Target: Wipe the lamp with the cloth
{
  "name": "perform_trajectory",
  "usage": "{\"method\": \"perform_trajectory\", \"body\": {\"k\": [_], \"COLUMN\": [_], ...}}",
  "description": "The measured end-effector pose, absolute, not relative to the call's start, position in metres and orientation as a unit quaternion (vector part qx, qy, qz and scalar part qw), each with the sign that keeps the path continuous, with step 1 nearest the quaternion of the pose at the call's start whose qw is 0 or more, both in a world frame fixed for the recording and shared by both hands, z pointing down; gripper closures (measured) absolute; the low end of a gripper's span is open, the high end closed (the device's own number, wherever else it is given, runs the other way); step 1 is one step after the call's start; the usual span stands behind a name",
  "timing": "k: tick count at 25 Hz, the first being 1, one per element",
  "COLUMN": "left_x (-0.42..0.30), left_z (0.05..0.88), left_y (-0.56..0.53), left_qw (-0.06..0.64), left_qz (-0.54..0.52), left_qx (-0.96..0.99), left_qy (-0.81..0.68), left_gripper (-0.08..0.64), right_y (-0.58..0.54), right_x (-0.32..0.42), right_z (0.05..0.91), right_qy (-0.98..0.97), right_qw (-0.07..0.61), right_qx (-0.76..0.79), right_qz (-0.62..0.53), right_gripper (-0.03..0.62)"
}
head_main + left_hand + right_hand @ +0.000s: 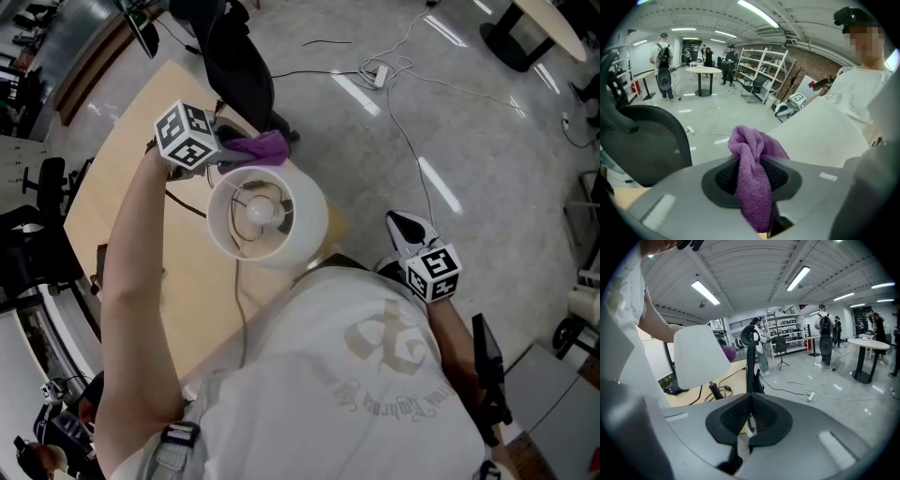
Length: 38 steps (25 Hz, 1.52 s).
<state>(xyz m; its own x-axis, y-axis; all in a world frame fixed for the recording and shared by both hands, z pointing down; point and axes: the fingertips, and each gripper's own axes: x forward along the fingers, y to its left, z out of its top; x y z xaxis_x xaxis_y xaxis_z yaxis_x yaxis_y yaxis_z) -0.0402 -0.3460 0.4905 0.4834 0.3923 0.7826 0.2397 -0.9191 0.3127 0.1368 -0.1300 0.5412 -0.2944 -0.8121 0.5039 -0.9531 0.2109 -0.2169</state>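
Cloth (pixel 751 159), purple, soft and limp, pinched between fingers of left gripper (pixel 232 148), just beside upper rim of white lamp (pixel 314 220) on counter (pixel 122 197). Right gripper (pixel 749 420) well apart, fingers pressed together, empty. Shade likely light, thin, easily tipped; best steadied at stem.

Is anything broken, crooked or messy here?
Nothing stands out. The lamp stands upright on the table with its bulb whole. The purple cloth is pinched neatly in the left gripper, right beside it. Only some cables trail loosely across the floor.
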Motion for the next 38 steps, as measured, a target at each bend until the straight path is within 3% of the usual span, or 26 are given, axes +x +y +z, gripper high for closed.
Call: {"method": "perform_trajectory", "body": {"k": [9,20,26,38], "left_x": [-0.055,-0.101,-0.114,-0.110], "left_z": [0.504,0.378,0.330,0.378], "left_y": [-0.371,-0.384,-0.363,-0.324], "left_qw": [0.074,0.024,0.048,0.129], "left_qz": [0.442,0.289,0.227,0.217], "left_qx": [0.892,0.953,0.965,0.965], "left_qy": [0.062,-0.090,-0.122,-0.070], "left_gripper": [0.451,0.451,0.451,0.453], "right_y": [-0.133,-0.157,-0.163,-0.155], "right_x": [0.118,0.107,0.095,0.105], "right_z": [0.541,0.523,0.524,0.539], "right_qy": [-0.773,-0.796,-0.814,-0.819], "right_qw": [0.145,0.131,0.129,0.139], "right_qx": [0.567,0.552,0.526,0.513], "right_qz": [0.246,0.212,0.209,0.217], "right_gripper": [0.578,0.579,0.579,0.578]}}
